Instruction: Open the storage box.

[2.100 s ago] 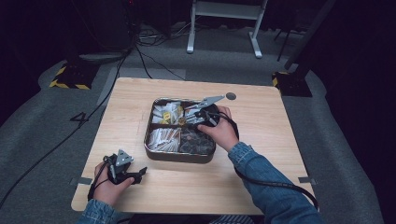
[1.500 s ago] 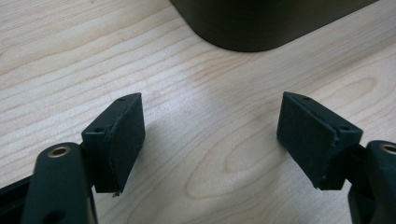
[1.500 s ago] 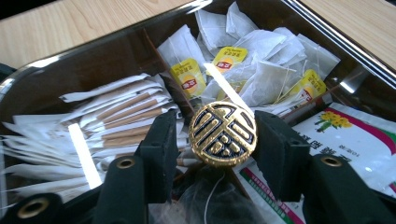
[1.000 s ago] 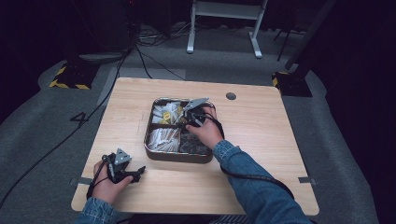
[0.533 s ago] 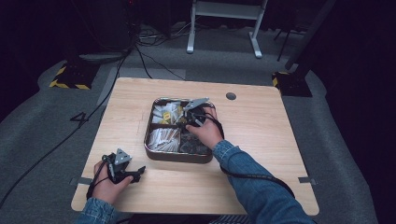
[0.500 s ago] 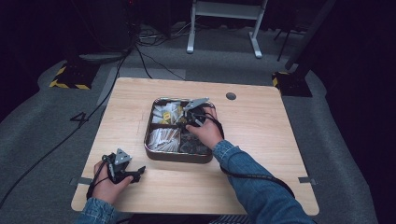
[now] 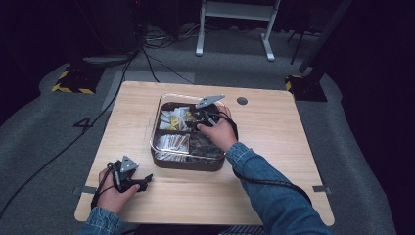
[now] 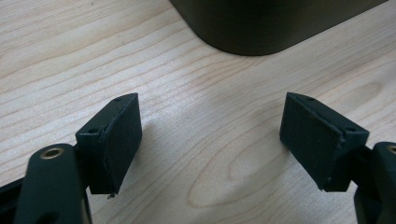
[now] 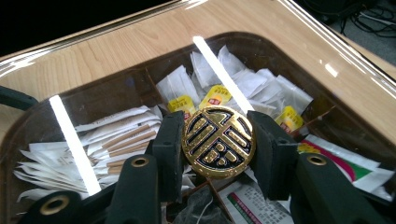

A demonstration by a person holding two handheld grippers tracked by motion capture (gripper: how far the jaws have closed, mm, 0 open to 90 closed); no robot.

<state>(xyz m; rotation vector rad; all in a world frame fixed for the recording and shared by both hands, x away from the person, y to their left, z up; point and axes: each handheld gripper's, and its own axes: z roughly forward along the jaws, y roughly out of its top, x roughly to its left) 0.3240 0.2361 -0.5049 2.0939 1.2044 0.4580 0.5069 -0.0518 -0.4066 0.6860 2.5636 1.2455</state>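
a wooden table (image 7: 274,142) seen from above, with a dark, clear-lidded tray (image 7: 161,159) of four compartments at its middle. a person in denim sleeves reaches in from the bottom edge. the right gripper (image 7: 198,116) is over the far side of the tray, and the left gripper (image 7: 143,180) rests on the table near the front left corner, well apart from the right one and just short of the tray.

from above, what the right gripper holds is too small to make out. the right gripper view shows it plainly: a round gold and black knob (image 9: 218,141) with an ornate raised pattern, pinched between the two black pads (image 9: 169,151), which press on its left and right edges. the knob sits at the centre of the transparent lid (image 9: 74,135), which catches two bright strips of light. through the lid are white sachets (image 9: 215,74), yellow-labelled packets (image 9: 215,98) and paper-wrapped sticks (image 9: 123,135), sorted by compartment.

the left gripper view gives what the high view cannot: its pads (image 8: 119,140) are spread wide apart with nothing but bare wood grain between them, and the rounded dark corner of the tray (image 8: 252,28) lies just ahead.
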